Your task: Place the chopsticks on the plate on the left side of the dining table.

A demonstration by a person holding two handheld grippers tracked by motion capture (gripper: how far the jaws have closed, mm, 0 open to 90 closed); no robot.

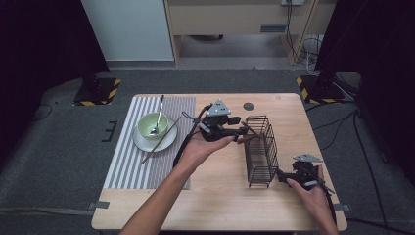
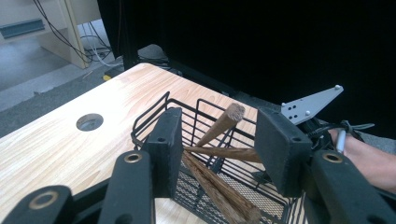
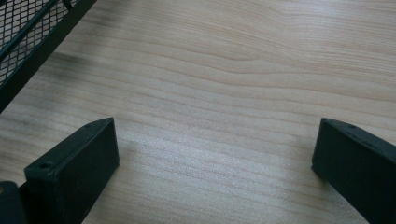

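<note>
The left gripper [image 1: 243,131] is held above the table, at the left rim of the black wire basket [image 1: 261,152], with its jaws set apart. In the left gripper view a brown wooden stick [image 2: 219,152] lies crosswise in the gap between the two pads; whether the pads press on it cannot be told. Two more wooden sticks [image 2: 219,125] show there — one slants up to a rough cut end above the basket rim, the other runs down toward the bottom of the frame over the basket's mesh floor. The left hand [image 1: 205,147] cups this gripper from below, and its cable trails toward the placemat.

The right gripper [image 3: 210,154] is wide open, with bare wood grain between its jaws and nothing in them. It sits low over the table near the right front corner, just beside the near end of the basket; a corner of the basket's mesh shows at the top left of the right gripper view. The right hand [image 1: 313,191] holds it, with the grey three-cornered plate on top.

The basket stands upright on the wooden table [image 1: 215,205], right of centre, its long side running away from the person.

Farther left a grey striped placemat [image 1: 132,161] covers the table's left part. On it a white plate [image 1: 166,143] carries a pale green bowl [image 1: 145,128] with a metal spoon [image 1: 159,113] standing in it — a single brown chopstick [image 1: 161,142] rests slantwise across the plate's rim. A small round hole [image 1: 248,105] sits in the tabletop near the far edge
</note>
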